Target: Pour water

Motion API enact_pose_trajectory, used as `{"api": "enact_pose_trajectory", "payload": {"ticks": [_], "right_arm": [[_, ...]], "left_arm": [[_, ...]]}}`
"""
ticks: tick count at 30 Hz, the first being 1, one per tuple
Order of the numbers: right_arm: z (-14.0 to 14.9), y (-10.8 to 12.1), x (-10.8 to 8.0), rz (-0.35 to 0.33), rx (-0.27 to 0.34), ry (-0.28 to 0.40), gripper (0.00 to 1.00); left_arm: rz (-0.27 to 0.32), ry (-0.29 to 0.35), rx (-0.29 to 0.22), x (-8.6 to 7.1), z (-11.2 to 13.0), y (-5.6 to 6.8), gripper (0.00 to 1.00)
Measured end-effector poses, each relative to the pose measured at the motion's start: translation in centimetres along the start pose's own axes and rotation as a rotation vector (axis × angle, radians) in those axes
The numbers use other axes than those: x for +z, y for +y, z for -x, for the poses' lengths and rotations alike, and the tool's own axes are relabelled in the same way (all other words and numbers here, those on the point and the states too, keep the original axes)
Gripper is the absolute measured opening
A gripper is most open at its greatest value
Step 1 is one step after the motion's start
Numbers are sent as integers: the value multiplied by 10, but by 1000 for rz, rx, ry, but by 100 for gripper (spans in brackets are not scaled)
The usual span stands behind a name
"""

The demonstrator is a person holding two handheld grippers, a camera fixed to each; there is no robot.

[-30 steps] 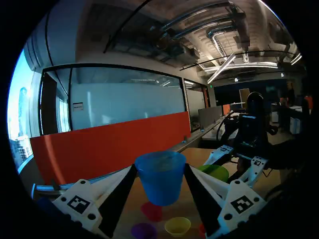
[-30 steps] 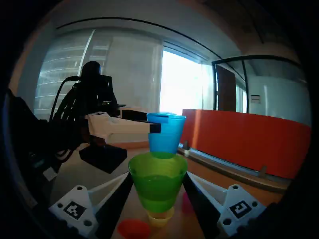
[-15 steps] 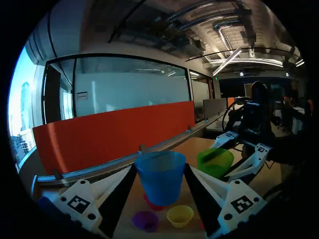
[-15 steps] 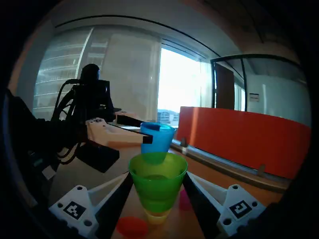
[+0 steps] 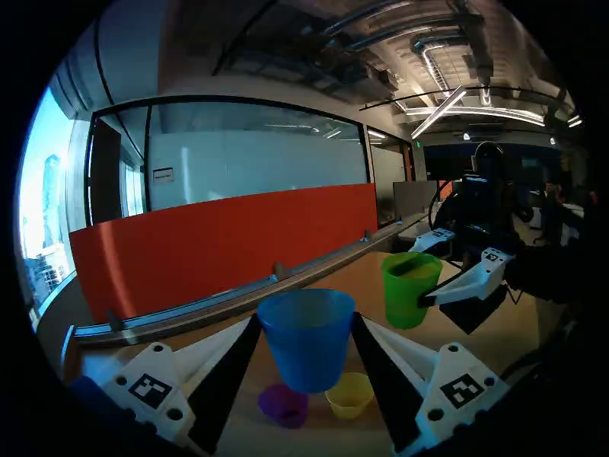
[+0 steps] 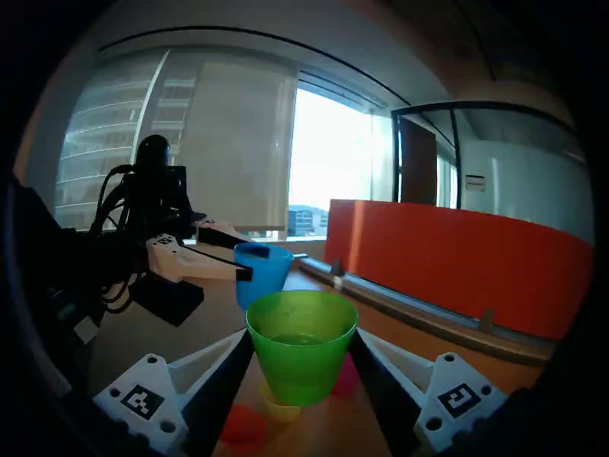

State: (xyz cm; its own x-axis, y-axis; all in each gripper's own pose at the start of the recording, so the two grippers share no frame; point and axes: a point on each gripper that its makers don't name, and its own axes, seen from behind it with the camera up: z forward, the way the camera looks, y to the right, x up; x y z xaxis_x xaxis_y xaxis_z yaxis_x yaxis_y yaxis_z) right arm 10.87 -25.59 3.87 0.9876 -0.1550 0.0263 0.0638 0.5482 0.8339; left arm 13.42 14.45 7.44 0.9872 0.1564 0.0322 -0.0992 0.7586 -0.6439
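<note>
My left gripper is closed partway, both fingers pressing the sides of an upright blue cup that it holds in the air. My right gripper grips an upright green cup the same way. From the left gripper view, the green cup hangs ahead and to the right, well apart from the blue one. In the right gripper view, the blue cup sits beyond the green cup's rim, slightly left. A darker patch low inside the green cup may be water; I cannot tell for sure.

Below the cups is a wooden table with a small purple cup and a small yellow cup close together, and an orange partition behind it.

Neither cup is tilted, so I judge pouring has not begun. To do it well, I would keep the receiving cup level and still, bring the other's lip just over its mouth, then tip slowly.
</note>
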Motion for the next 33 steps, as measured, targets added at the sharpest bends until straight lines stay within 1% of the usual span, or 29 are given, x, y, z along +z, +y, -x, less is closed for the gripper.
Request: {"api": "enact_pose_trajectory", "payload": {"ticks": [6,15,21,27,33], "right_arm": [[3,7,-4,20,4,-9,88],[15,16,-7,41,32,-48,88],[34,25,-9,62,42,-90,89],[56,30,-11,75,48,-150,89],[75,32,-11,77,75,-194,89]], "left_arm": [[7,-14,-7,-4,8,3,86],[15,-83,7,-3,36,10,86],[12,-120,9,-4,54,12,87],[34,-186,1,-5,84,21,87],[41,-231,3,-7,104,26,87]]}}
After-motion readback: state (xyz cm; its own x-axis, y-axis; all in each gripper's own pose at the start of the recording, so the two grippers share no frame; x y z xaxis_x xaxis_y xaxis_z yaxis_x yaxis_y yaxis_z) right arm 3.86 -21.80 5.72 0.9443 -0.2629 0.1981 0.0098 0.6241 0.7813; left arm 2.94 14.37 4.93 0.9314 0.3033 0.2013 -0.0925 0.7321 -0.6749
